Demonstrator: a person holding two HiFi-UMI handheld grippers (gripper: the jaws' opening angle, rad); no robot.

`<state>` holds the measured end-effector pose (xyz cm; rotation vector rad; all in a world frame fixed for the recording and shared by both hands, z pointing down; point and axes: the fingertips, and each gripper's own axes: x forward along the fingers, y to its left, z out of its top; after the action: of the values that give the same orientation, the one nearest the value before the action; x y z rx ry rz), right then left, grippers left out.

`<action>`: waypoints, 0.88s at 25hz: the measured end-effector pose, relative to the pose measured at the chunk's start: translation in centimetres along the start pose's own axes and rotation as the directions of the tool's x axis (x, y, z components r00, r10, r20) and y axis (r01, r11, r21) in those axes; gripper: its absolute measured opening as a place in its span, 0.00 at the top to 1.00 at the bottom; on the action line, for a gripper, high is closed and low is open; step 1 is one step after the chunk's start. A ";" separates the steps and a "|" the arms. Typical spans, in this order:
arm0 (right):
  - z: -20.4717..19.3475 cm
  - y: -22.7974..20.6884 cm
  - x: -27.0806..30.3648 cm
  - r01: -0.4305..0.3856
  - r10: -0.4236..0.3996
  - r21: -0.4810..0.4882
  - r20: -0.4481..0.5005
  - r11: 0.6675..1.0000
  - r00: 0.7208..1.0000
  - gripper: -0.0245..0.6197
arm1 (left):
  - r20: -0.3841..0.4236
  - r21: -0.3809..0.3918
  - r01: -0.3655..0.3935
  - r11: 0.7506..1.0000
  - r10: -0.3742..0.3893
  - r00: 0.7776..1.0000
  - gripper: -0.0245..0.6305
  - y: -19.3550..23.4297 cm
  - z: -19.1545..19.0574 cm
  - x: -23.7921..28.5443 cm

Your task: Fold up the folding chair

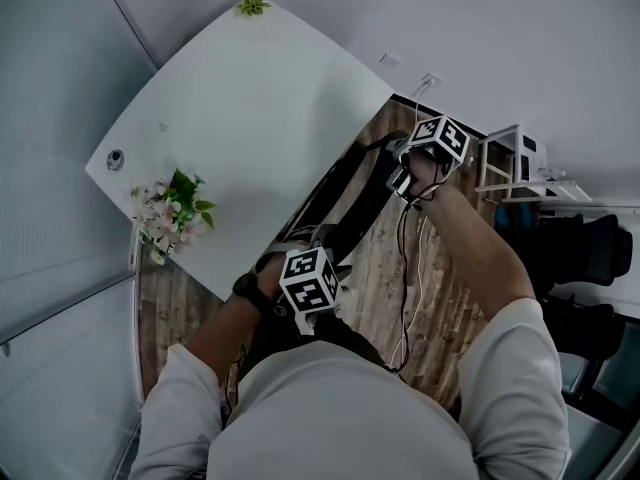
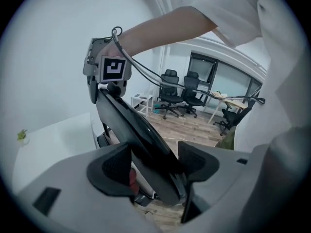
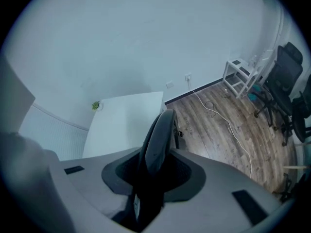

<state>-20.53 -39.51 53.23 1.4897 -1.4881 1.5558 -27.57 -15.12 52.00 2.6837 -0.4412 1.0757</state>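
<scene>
closing step apparently near finish: slim black plastic folding chair (image 1: 345, 203), beside white table (image 1: 260, 118), clamped by jaws of left gripper (image 2: 154, 161) and right gripper (image 3: 154, 166); next, keep both grips firm, press panels flat.

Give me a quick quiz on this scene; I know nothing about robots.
1. True or false: the right gripper is empty.
2. What lies on the table? A flowers; B laptop; C mug.
3. Fill in: the floor looks like ___.
Key: 1 false, it grips the chair; 2 A; 3 wood.
</scene>
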 end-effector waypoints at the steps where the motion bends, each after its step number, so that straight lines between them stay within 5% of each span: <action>1: 0.1 0.7 0.3 -0.005 0.005 -0.007 -0.001 1.000 1.000 0.78 | 0.005 -0.007 0.008 1.000 -0.008 1.000 0.50 0.5 -0.4 -0.4; 9: 0.0 5.4 2.4 -0.045 0.045 -0.037 0.000 0.998 0.999 0.72 | 0.023 -0.056 0.039 0.998 -0.037 0.999 0.49 3.8 -3.2 -2.7; 14: -0.2 6.8 2.6 -0.137 0.138 -0.059 0.002 0.989 0.990 0.67 | 0.065 -0.166 0.057 0.985 -0.047 0.997 0.45 4.9 -4.5 -3.4; 22: -0.2 7.2 -2.0 -0.375 0.379 -0.092 0.026 0.922 0.925 0.61 | 0.056 -0.118 -0.176 0.977 0.184 0.981 0.45 5.4 -3.1 -6.3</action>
<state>-26.54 -40.65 48.97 1.2455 -1.9310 1.6529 -35.74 -17.96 50.22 2.6256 -0.7471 0.9771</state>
